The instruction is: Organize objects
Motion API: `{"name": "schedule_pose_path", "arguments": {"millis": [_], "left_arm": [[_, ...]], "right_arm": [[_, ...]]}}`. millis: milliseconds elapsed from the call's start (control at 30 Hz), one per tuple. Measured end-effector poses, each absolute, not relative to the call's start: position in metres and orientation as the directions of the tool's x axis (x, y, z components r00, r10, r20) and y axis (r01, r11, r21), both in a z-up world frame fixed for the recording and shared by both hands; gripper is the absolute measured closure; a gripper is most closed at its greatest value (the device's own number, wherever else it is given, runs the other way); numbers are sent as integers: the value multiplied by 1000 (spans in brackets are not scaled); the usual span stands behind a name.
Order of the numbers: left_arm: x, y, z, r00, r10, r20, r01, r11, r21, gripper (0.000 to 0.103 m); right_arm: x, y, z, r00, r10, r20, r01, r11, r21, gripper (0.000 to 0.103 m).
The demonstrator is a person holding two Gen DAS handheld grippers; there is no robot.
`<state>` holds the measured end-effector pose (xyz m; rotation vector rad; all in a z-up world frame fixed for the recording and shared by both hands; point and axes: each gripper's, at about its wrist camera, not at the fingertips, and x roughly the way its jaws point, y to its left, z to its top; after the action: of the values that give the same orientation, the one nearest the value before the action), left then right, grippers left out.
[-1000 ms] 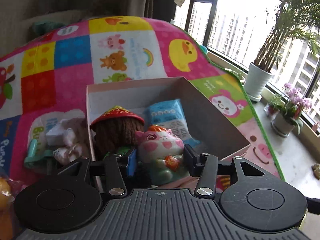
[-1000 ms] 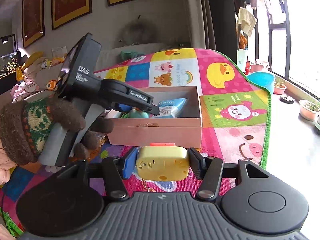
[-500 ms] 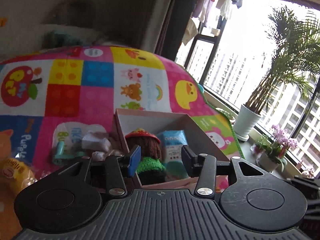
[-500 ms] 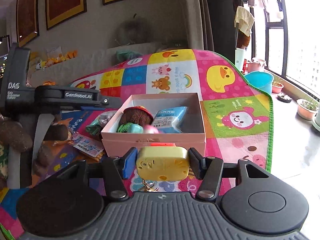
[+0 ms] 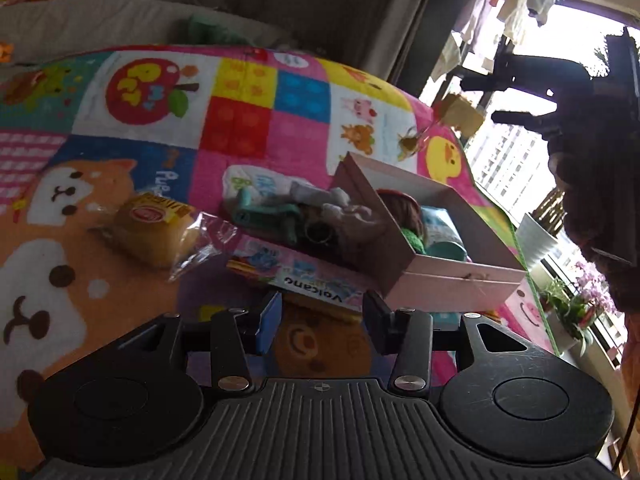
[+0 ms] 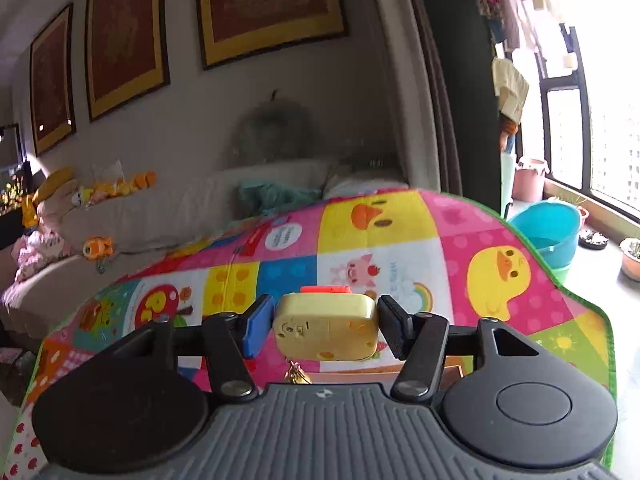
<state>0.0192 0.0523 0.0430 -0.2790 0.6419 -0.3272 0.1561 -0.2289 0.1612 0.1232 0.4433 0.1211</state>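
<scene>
A pink cardboard box (image 5: 448, 284) stands on the colourful play mat (image 5: 240, 120). It holds a knitted doll with a red hat (image 5: 400, 208) and a blue packet. My left gripper (image 5: 320, 320) is open and empty, low over the mat just left of the box, above a "Volcano" booklet (image 5: 312, 280). My right gripper (image 6: 324, 330) is shut on a yellow toy with a red top (image 6: 326, 326) and holds it high above the box. That toy (image 5: 460, 114) and its dangling chain also show in the left wrist view above the box.
A wrapped bun (image 5: 152, 232), a teal toy (image 5: 264, 212) and a grey plush (image 5: 344, 208) lie on the mat left of the box. A sofa (image 6: 160, 208) is behind the mat. A blue basin (image 6: 548, 228) and plant pots stand by the window.
My left gripper let go of the pink pig toy in the box, then pulled back and swung left. My right gripper rose with the yellow toy to a spot over the box.
</scene>
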Motion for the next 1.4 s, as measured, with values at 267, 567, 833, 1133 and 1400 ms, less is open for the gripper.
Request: {"name": "schedule_pose_path", "arguments": {"millis": [267, 567, 833, 1133, 1400], "left_arm": [[21, 87, 24, 774, -341, -534, 136, 913, -386, 54], [11, 117, 4, 817, -292, -497, 62, 902, -427, 54], [4, 127, 7, 847, -325, -420, 92, 869, -487, 54], [4, 136, 3, 850, -331, -410, 71, 843, -533, 54], [3, 134, 4, 855, -305, -419, 57, 859, -509, 54]], "right_arm": [[159, -224, 104, 794, 155, -587, -56, 982, 182, 35], [200, -92, 95, 707, 99, -701, -245, 963, -111, 36], [282, -35, 32, 559, -127, -819, -178, 947, -268, 74], [228, -53, 45, 478, 0, -878, -260, 955, -141, 75], [128, -74, 59, 401, 238, -885, -386, 920, 72, 76]]}}
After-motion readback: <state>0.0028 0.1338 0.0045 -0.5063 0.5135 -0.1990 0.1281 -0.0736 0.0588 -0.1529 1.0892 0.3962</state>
